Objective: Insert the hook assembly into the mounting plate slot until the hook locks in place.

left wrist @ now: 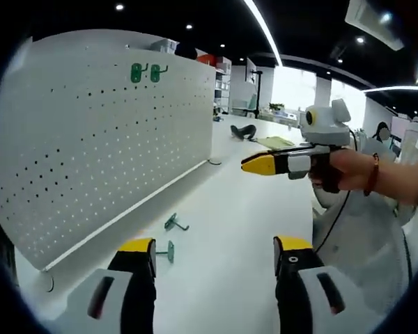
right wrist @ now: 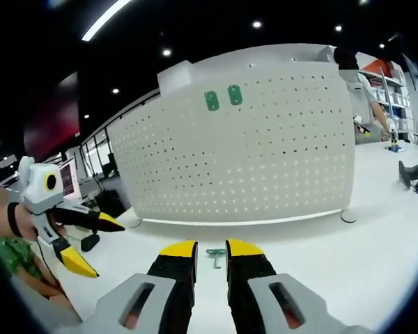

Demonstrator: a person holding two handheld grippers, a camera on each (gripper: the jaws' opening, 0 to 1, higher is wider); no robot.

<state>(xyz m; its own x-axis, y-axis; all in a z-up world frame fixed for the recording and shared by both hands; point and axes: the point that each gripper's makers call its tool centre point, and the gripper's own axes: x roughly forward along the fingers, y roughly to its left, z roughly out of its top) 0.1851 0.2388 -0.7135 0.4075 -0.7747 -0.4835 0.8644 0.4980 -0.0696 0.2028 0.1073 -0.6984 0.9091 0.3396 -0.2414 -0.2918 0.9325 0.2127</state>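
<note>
Two green hooks [left wrist: 173,238] lie loose on the white counter [left wrist: 244,229] below the pegboard [left wrist: 90,139]. The left gripper [left wrist: 214,252] hangs wide open and empty; the right gripper [right wrist: 211,255] is nearly closed, holding nothing. A careless pinch could skid a hook away.
</note>
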